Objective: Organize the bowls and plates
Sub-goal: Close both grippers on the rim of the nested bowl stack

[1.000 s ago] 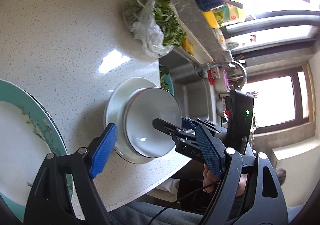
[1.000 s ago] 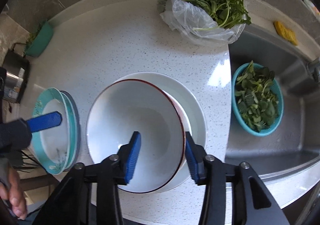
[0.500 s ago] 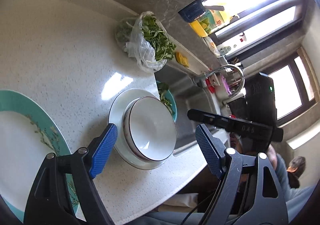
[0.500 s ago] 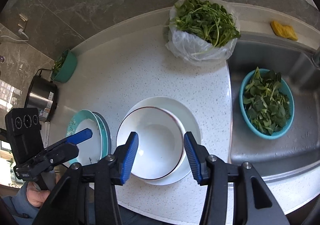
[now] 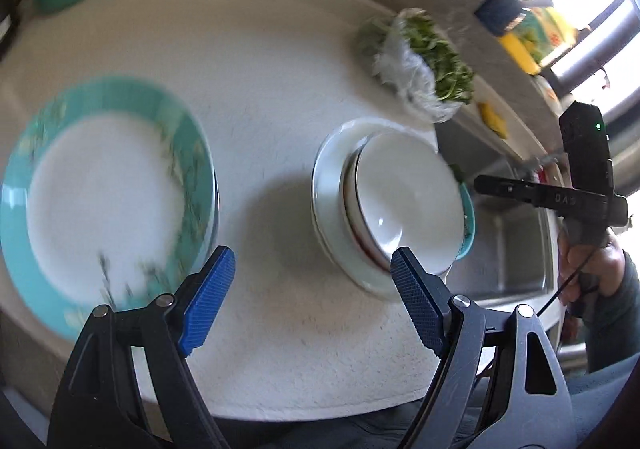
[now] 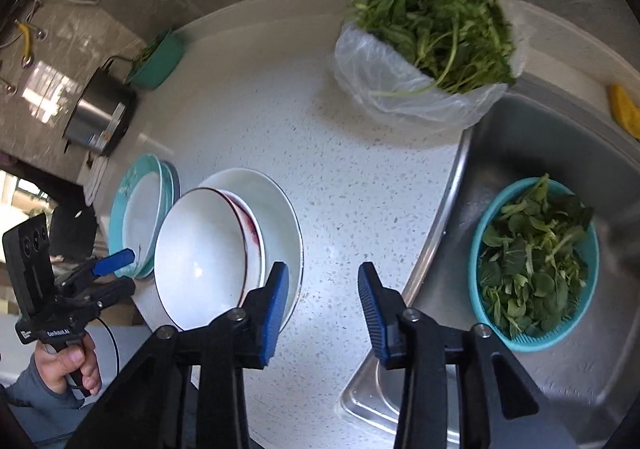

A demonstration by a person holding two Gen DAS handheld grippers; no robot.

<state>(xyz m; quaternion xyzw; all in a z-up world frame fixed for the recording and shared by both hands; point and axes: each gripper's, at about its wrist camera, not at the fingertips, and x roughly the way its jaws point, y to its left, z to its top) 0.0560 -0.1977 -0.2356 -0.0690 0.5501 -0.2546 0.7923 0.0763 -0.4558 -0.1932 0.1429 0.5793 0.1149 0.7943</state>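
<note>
Right wrist view: white bowl (image 6: 204, 261) with a thin dark rim sits nested in a second bowl (image 6: 250, 229) showing a red-stained edge, both on a wide white plate (image 6: 280, 221), near the front edge of the speckled white stone table (image 6: 360, 189). Just left of it, a stack of teal-rimmed plates (image 6: 140, 217) with a faint sprig print, apart from the bowl stack. Right tongs (image 6: 323, 307) over bare table between the white plate and the sink (image 6: 540, 137); blue ribbed pads apart and closing, nothing between them, though the left pad overlaps the plate's rim in view. Left tongs (image 6: 114, 263) at far left, held by a hand (image 6: 68, 365), near the teal plates; in the left wrist view (blurred) its pads stand wide apart, empty, over table between the two stacks. Further out: clear plastic bag of greens (image 6: 420, 49) at the sink's corner, teal perforated basket of leaves (image 6: 532, 261) inside the steel sink, steel pot (image 6: 100, 117) and a teal tub (image 6: 160, 57) by the grey marble wall.
</note>
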